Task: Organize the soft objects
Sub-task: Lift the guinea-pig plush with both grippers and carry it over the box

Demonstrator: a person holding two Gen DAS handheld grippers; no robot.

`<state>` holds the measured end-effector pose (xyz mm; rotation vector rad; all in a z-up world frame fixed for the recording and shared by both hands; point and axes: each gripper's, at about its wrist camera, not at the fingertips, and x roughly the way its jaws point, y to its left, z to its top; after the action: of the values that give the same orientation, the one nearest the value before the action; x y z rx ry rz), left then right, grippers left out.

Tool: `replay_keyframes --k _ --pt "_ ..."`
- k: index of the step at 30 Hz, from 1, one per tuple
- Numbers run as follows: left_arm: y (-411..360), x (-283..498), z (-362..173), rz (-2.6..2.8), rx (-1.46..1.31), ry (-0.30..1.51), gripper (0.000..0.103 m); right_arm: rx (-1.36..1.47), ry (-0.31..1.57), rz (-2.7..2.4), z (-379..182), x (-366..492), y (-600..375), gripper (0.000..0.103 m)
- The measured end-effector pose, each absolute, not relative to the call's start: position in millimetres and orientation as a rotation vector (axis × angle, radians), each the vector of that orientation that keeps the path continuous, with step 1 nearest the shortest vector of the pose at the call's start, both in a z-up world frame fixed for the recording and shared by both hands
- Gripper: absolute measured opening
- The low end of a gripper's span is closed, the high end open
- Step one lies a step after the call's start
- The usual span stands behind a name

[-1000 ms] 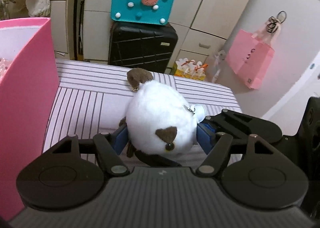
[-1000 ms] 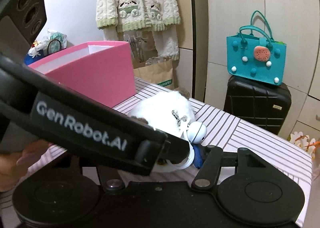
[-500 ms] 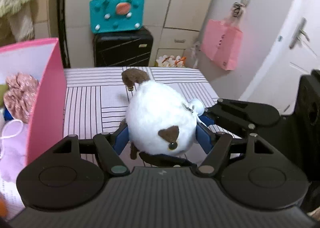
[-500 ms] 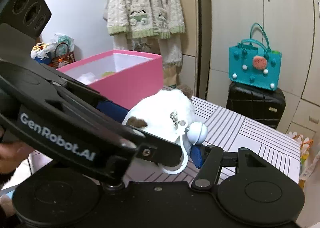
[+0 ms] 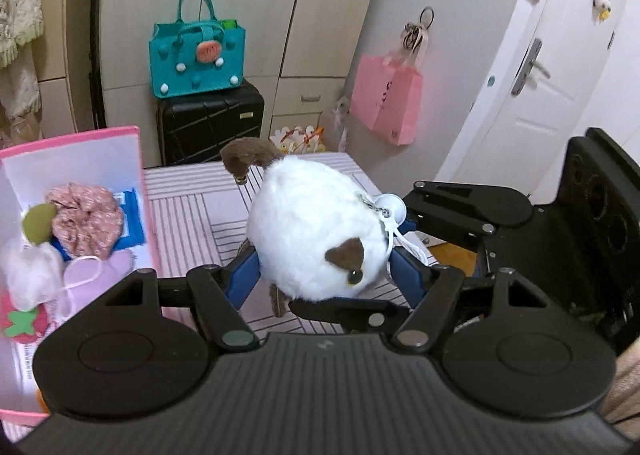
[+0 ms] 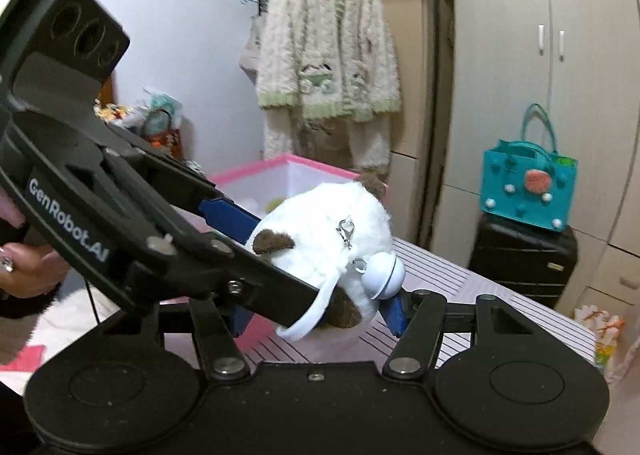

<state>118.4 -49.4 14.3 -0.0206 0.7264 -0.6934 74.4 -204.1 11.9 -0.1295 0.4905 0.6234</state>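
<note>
- plush (image 5: 316,231): white round toy with brown ears and tail, held in the air above the striped table (image 5: 192,207), to the right of the pink box (image 5: 140,159).
- left gripper (image 5: 320,275): blue pads pressed into both flanks of the plush, jaws partly closed around its width; it carries the load.
- right gripper (image 6: 320,307): its blue pads sit at the underside of the plush and the white loop (image 6: 308,319); contact looks likely, but a firm hold cannot be told, since the left gripper crosses in front.
- reason for hold, judged: soft body gripped across its widest part so it does not slip; raised high enough to pass over the box wall.
- box contents: pink scrunchie (image 5: 86,215), blue cloth, other soft items already inside, so the plush appears bound there.
- change from one second ago: plush was low over the table with the box wall rising beside it; now the left view looks down into the box, and the clamp is unchanged.
- remaining, judged: carry left over the box, then release.
</note>
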Motion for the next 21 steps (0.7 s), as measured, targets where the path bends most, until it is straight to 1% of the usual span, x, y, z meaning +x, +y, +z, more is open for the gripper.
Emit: replay_keyframes --k 6,11,17,21 --pt "-12.1 112.3 34.1 -0.662 -0.059 0.720 0.070 -0.069 0.519 0.716 31.6 88.1 -179.9 0.067" --pt "16.3 115.7 43.9 -0.603 -0.077 0.730 0.070 -0.059 0.536 0.779 35.4 104.2 -151.1 0.067" --pt "53.1 127.4 40.7 -0.538 -0.140 0.730 0.070 -0.006 0.606 0.843 29.5 133.1 -120.9 0.067" --pt "76.6 139.6 27.8 -0.500 -0.206 0.770 0.070 0.018 0.686 0.885 18.0 151.6 -100.0 0.067"
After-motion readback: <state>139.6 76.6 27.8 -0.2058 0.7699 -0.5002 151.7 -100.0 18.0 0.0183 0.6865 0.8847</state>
